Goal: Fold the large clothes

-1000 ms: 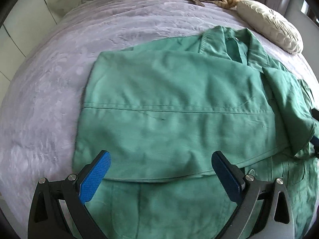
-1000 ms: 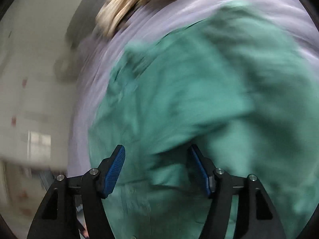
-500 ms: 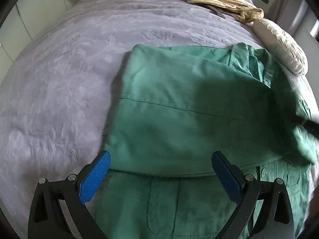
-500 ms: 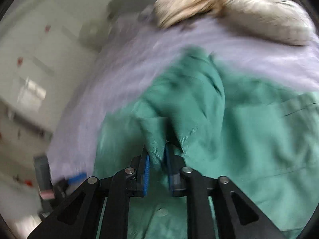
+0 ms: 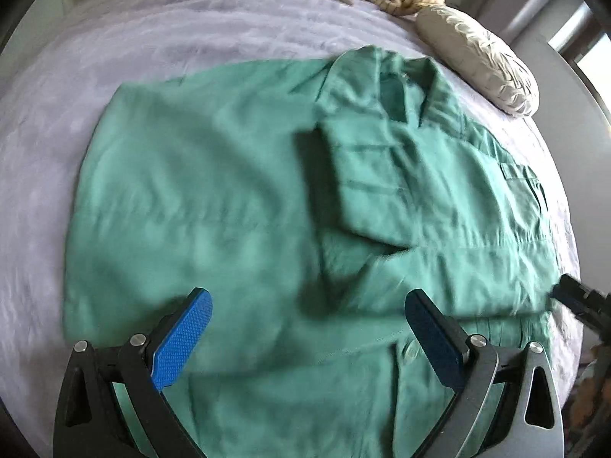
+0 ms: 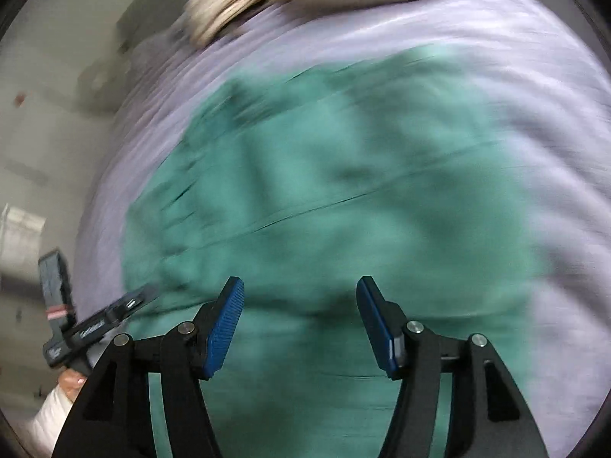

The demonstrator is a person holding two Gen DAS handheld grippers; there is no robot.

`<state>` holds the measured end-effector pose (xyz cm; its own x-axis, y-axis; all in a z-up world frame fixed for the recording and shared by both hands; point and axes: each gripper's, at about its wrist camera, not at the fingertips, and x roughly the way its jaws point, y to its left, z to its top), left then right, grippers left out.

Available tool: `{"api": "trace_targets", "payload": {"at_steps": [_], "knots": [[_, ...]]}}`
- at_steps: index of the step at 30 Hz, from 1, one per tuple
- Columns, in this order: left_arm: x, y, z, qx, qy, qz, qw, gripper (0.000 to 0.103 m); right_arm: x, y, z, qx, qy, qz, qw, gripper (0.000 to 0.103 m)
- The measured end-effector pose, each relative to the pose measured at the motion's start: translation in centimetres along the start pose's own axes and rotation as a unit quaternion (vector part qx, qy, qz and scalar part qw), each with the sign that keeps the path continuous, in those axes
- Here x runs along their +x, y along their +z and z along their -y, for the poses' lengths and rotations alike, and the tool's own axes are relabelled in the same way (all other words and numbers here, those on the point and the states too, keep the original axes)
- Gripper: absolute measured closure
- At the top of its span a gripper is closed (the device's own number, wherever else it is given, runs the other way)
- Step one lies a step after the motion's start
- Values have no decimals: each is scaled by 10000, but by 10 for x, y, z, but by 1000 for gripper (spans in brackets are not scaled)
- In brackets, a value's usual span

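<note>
Left wrist view: green shirt (image 5: pixel 236 198) lay soft, limp beneath both grippers' empty, parted jaws; the hem ahead looked graspable.

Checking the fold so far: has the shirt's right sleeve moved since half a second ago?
Yes. The sleeve now lies folded across the green shirt, below the collar, released from the right gripper, whose jaws just opened.

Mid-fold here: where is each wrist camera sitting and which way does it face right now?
Left wrist: behind the open left gripper, looking steeply down over the green shirt toward the cream pillow; the right gripper shows at the edge.
Right wrist: behind the right gripper, whose jaws have just been opening, nothing between them; it looks down, blurred; the left gripper and a white sleeve show.
Shared: shirt, purple bedspread, pillow.
</note>
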<state>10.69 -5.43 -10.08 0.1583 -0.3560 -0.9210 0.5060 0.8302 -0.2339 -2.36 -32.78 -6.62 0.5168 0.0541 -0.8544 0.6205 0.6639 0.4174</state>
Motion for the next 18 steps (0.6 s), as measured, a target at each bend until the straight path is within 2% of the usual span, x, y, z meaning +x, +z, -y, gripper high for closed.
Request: {"api": "trace_targets", "payload": {"at_steps": [2, 5, 9, 12, 13, 14, 15, 16, 17, 18], "knots": [[2, 13, 3, 2, 88, 104, 9999, 1, -10, 22, 29, 375, -79, 242, 9990, 37], [9, 34, 4, -83, 270, 194, 9994, 1, -15, 47, 73, 931, 144, 478, 9944, 36], [23, 50, 7, -101, 530, 179, 9984, 1, 18, 84, 115, 1851, 1162, 431, 9749, 36], [33, 53, 12, -50, 716, 147, 9973, 1, 61, 103, 132, 2418, 1879, 98, 9519, 36], [34, 52, 13, -43, 758, 128, 9970, 1, 76, 106, 133, 2524, 2000, -73, 9467, 42], [36, 52, 14, -33, 809, 121, 9966, 1, 82, 109, 130, 2503, 2058, -195, 9458, 53], [37, 51, 16, -16, 854, 139, 9962, 1, 85, 111, 124, 2376, 2100, -310, 9479, 92], [38, 51, 17, 23, 878, 175, 9960, 1, 85, 113, 116, 2165, 2118, -363, 9523, 99], [39, 51, 20, 61, 910, 199, 9956, 1, 72, 116, 100, 1688, 1967, -207, 9656, 98], [41, 52, 23, 120, 980, 235, 9948, 1, 63, 119, 91, 1353, 1851, -92, 9733, 99]]}}
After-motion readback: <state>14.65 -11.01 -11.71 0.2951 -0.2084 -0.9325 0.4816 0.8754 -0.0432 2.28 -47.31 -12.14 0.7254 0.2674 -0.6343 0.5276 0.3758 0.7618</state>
